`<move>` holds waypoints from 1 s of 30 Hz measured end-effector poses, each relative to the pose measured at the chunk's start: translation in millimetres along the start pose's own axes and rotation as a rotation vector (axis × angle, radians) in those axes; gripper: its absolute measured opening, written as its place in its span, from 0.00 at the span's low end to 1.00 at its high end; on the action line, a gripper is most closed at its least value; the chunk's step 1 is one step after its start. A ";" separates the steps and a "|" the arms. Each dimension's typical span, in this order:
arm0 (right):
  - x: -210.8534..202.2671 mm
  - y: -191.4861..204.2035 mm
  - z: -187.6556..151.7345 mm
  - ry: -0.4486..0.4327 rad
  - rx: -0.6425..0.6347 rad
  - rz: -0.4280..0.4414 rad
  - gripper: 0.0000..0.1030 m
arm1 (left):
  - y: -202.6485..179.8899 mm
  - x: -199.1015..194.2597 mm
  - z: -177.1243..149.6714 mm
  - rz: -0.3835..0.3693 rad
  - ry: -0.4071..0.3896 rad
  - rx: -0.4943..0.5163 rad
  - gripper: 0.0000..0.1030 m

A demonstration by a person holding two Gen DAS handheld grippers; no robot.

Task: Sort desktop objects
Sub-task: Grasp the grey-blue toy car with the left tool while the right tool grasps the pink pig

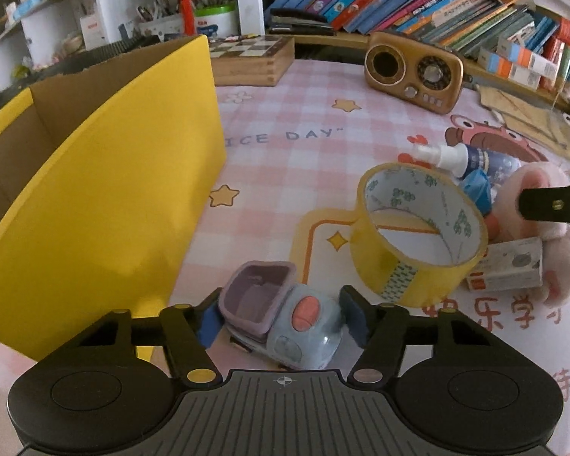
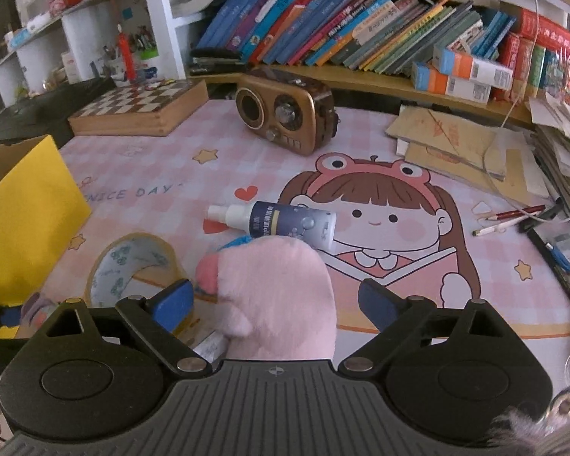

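**Two hand-held grippers closing in on a toy and a plush**

We are holding the left hand-held gripper [image 1: 279,319] spread around the toy car [image 1: 281,323], its blue pads just beside the car's sides; whether they are touching yet, we cannot tell. The car is lying on the counter [image 1: 285,159], near the yellow box [image 1: 106,197], with the tape roll [image 1: 418,228] just beyond it. We are judging the car light, hard and slick plastic, so its flat flanks look like the safest place to pinch; the rounded cab could slip.

We are keeping the right hand-held gripper [image 2: 277,304] spread too, straddling the pink plush [image 2: 281,296]. We are expecting it to be soft and very light, squashing under the pads, so a deep pinch across the body should hold best.

The plush is hiding what lies beneath it: a small carton [image 1: 507,266] and something blue are only partly showing. The spray bottle [image 2: 285,222] is lying on its side behind it. The box's inside is mostly cut off.
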State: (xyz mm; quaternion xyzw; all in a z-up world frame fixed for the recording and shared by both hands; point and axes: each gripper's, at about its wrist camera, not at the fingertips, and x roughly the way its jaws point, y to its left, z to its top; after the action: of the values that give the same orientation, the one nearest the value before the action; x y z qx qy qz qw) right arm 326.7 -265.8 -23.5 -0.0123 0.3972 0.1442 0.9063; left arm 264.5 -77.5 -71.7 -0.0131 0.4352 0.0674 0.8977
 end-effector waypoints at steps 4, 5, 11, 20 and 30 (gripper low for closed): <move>18.5 -0.9 1.8 0.046 0.027 0.004 0.91 | 0.6 -0.6 0.7 -0.017 0.011 0.005 0.61; 23.2 -1.5 1.7 0.061 0.037 0.003 0.91 | 0.7 -1.3 0.8 -0.023 0.016 0.005 0.61; 42.6 -12.0 -3.3 0.137 0.111 0.032 0.66 | -1.0 -16.5 1.2 -0.073 -0.006 0.000 0.61; 5.1 -13.1 -3.9 0.022 0.103 -0.023 0.59 | -2.5 -51.7 15.0 -0.122 -0.115 0.008 0.61; -49.8 -7.2 -9.1 -0.072 0.115 -0.037 0.60 | 7.2 -87.1 13.5 -0.181 -0.189 -0.026 0.61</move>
State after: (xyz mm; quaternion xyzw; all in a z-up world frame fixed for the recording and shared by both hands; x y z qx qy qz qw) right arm 290.1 -286.5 5.6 0.0375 0.3719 0.1045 0.9216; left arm 220.7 -78.8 5.2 -0.0576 0.3448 -0.0075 0.9369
